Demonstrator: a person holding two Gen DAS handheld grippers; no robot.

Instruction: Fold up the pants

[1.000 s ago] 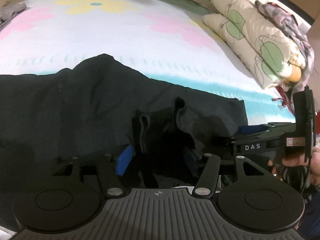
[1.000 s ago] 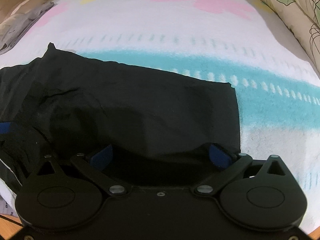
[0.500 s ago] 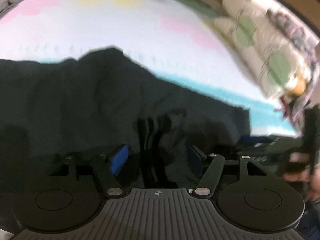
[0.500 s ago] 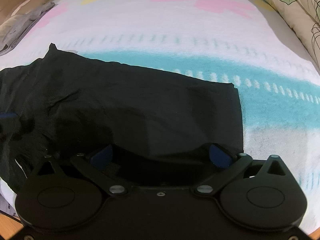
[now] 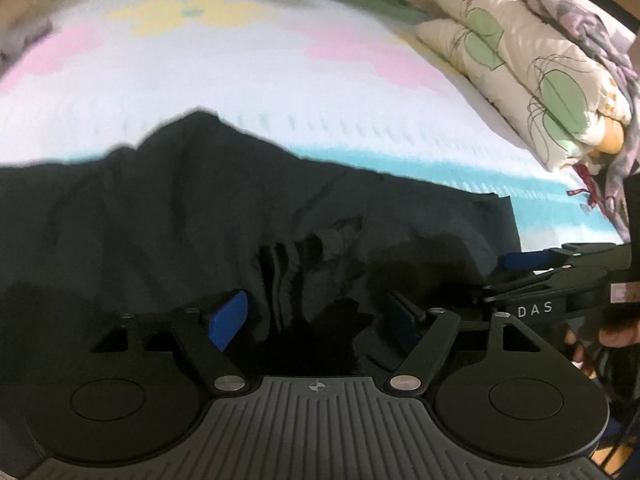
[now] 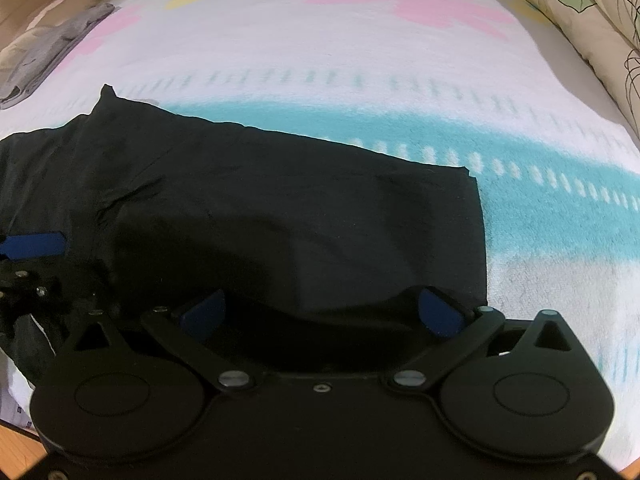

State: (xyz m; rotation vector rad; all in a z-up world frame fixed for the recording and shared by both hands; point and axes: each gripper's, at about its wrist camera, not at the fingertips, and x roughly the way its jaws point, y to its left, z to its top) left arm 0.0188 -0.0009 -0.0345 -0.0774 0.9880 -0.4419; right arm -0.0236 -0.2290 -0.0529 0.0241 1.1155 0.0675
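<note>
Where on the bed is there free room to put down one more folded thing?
Free: the wide stretch of the bedspread beyond the far edge of the black pants, up to the flower prints; also the teal band right of the pants' end. Crowded: the pillows along the right side, a grey garment far left.

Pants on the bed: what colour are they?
Plain black pants, no visible pattern; clearest in the right wrist view, against the white and teal bedspread.
</note>
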